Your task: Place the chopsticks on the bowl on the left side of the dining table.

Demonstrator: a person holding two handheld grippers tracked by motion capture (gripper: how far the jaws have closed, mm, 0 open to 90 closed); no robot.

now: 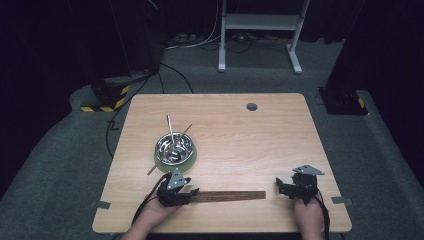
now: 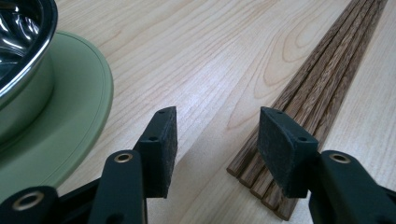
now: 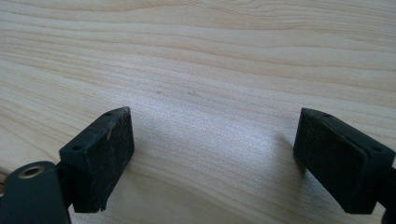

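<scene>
The worktop [image 1: 280,135] carries a steel bowl [image 1: 174,147] on a green plate [image 1: 191,159], already holding 1 chopstick [image 1: 170,143] and a spoon [image 1: 170,131]. The remaining bundle of chopsticks [image 1: 232,196] lies just in front of the bowl, unlifted. Your left gripper [image 2: 217,140] is spread at its end; your right gripper [image 3: 212,158] hangs spread over bare wood, right of the bowl. No writing is legible.
</scene>
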